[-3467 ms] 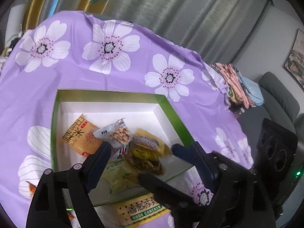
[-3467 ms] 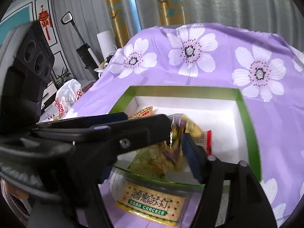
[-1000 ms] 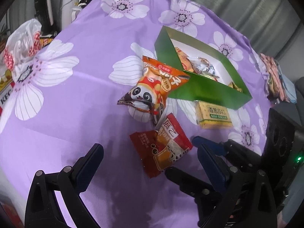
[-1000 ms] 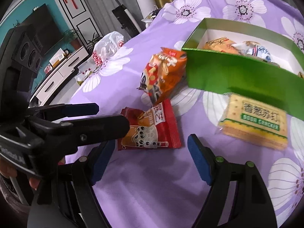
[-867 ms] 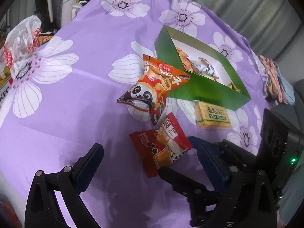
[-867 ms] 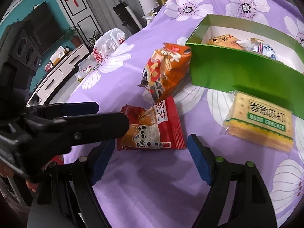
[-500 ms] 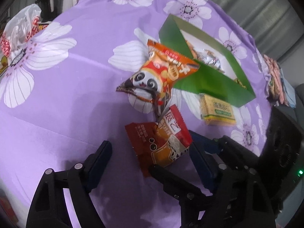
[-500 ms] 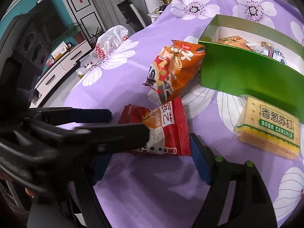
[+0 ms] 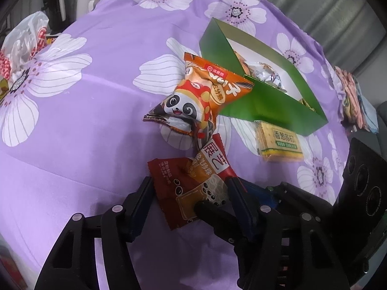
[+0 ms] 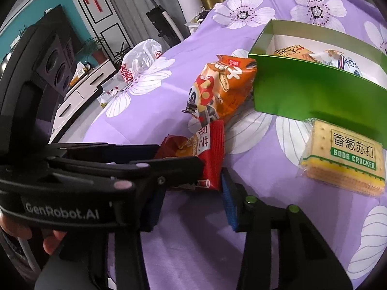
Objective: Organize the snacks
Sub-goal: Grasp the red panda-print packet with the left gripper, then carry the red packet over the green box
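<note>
Both grippers work the same red snack packet point(image 9: 191, 188), which lies flat on the purple flowered cloth point(image 9: 96, 125) near the front of the table.

Left gripper point(image 9: 191, 193): jaws closing, packet between them. The left finger sits at the packet's 9 o'clock edge, the right finger at its 3 o'clock edge; both look to be touching the wrapper, though I cannot tell how firmly they press.

Right gripper point(image 10: 191, 193): jaws closing, the same packet point(image 10: 208, 154) between them. Its right blue pad meets the packet's lower corner; the left finger is hidden behind the other tool's body, so contact on that side cannot be told.

Orange panda bag point(image 9: 200, 99): at 12 o'clock from the red packet, its lower tail overlapping the packet's top, its upper end leaning on the corner of the green box point(image 9: 266, 104).

Green box: open, white inside, holding several small wrapped snacks point(image 9: 266, 75).

Soda cracker pack point(image 10: 346, 157): flat on the cloth, just in front of the box's near wall, at 2 o'clock from the red packet, apart from it.

A hand point(image 10: 29, 234) shows at the lower left of the right wrist view.
</note>
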`<action>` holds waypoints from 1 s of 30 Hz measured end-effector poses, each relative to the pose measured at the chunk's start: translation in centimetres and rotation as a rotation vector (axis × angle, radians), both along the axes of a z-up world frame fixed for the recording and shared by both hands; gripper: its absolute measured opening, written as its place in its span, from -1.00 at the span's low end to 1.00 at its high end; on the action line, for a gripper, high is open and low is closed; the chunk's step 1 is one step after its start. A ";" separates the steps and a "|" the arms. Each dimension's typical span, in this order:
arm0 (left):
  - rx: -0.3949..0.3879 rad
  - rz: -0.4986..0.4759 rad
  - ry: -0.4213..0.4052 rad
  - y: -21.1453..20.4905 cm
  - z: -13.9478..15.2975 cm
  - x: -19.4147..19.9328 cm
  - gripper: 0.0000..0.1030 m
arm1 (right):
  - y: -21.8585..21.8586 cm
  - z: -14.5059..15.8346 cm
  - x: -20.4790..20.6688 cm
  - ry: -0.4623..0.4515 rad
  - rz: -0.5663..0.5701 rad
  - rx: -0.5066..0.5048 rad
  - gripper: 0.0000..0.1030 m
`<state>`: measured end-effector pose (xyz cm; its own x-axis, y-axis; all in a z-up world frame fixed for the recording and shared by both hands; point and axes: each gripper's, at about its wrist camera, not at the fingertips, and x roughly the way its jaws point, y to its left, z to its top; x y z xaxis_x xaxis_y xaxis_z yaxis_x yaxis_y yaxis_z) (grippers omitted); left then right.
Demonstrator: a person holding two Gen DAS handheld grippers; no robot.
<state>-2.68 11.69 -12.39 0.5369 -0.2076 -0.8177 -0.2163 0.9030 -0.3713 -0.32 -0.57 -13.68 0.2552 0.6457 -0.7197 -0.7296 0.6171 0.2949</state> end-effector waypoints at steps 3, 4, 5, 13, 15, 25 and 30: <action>0.008 -0.005 -0.007 -0.1 0.2 -0.1 0.21 | -0.2 0.1 -0.3 -0.003 -0.010 0.014 -0.18; 0.009 -0.005 -0.010 -0.1 0.3 -0.2 0.21 | -0.2 0.2 -0.4 -0.009 -0.014 0.015 -0.18; 0.011 -0.005 -0.015 -0.1 0.4 -0.3 0.21 | -0.2 0.2 -0.5 -0.010 -0.016 0.017 -0.18; 0.052 -0.022 -0.092 -1.0 2.9 -0.9 0.21 | -0.6 2.3 -1.5 -0.081 -0.030 0.030 -0.19; 0.065 -0.029 -0.114 -1.4 3.5 -0.9 0.21 | -0.9 3.1 -1.6 -0.104 -0.038 0.037 -0.19; 0.092 -0.061 -0.198 -3.0 6.5 0.0 0.21 | -2.5 5.9 -1.2 -0.183 -0.081 0.070 -0.19; 0.117 -0.083 -0.247 -3.8 8.5 1.0 0.21 | -3.1 7.6 -0.6 -0.221 -0.105 0.099 -0.19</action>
<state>-1.72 7.89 -3.87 0.7080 -0.1712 -0.6852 -0.0560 0.9535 -0.2961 -0.91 -3.72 -6.08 0.4686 0.6715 -0.5741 -0.7162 0.6691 0.1981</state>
